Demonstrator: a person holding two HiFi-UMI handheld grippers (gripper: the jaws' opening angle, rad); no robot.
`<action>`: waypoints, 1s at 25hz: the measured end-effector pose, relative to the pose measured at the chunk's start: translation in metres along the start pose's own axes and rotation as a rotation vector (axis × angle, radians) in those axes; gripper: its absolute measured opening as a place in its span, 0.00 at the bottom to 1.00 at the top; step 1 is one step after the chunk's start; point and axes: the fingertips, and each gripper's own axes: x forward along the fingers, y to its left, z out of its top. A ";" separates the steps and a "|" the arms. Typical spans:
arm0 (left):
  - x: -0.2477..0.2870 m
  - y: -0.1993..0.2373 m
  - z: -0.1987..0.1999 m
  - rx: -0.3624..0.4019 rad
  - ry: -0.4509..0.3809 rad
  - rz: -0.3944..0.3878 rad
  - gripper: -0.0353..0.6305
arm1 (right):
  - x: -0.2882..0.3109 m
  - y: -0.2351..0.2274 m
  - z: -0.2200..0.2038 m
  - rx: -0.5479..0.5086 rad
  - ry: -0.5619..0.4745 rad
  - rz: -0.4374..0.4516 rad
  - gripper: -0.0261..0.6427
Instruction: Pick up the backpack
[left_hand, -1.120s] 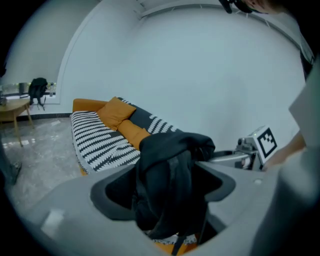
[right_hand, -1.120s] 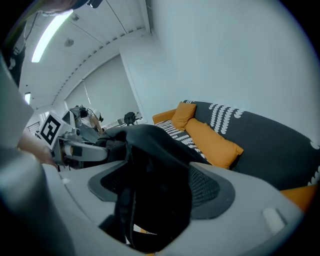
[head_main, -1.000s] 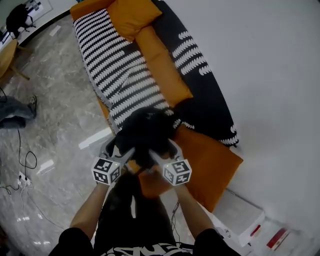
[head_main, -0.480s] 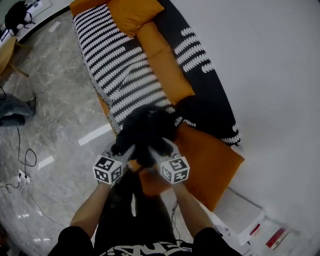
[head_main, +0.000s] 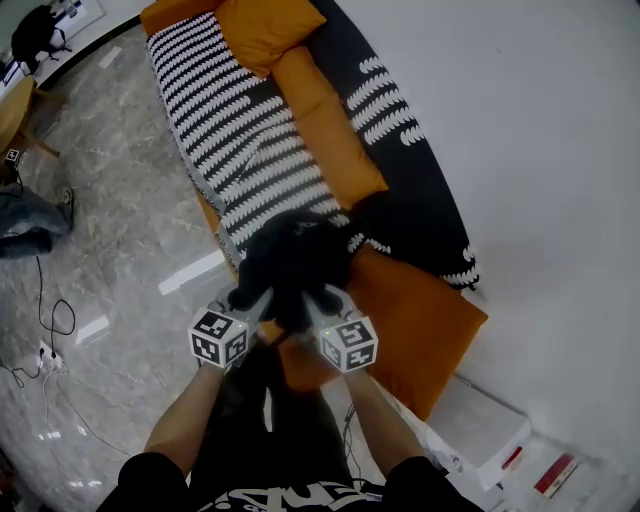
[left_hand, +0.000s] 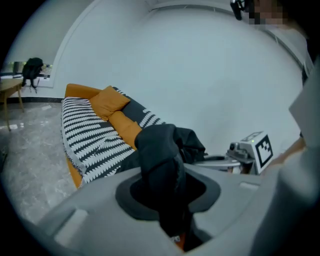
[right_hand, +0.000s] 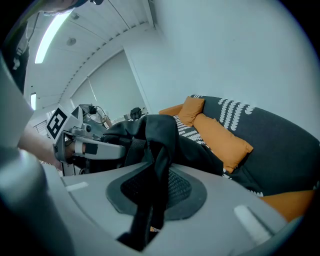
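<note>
- Backpack (head_main: 292, 262): black, slumped on the front edge of the sofa (head_main: 250, 150), just ahead of both tools;
- left tool (head_main: 248, 296) has just been closed on a fold of the dark fabric; right tool (head_main: 320, 298) likewise, on a strap-like fold;
- both grips are set side by side on the near side, equally close; the bulk lies beyond them, so a straight upward lift is judged to come next.

We see the backpack (head_main: 292, 262) as matt black cloth, soft and creased. The sofa throw (head_main: 235, 140) is a woven black-and-white fabric, the cushions (head_main: 325, 125) a smooth orange cloth. The floor (head_main: 110, 180) is glossy, marble-veined stone with bright reflections; the wall (head_main: 540, 130) is matt white.
</note>
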 end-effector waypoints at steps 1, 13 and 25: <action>-0.002 -0.004 0.002 -0.001 0.000 -0.007 0.20 | -0.004 0.001 0.002 0.001 0.001 -0.001 0.12; -0.050 -0.075 0.074 0.086 -0.044 -0.035 0.19 | -0.076 0.028 0.066 0.010 -0.111 -0.012 0.12; -0.169 -0.158 0.126 0.199 -0.148 -0.013 0.19 | -0.173 0.126 0.119 0.051 -0.221 0.111 0.12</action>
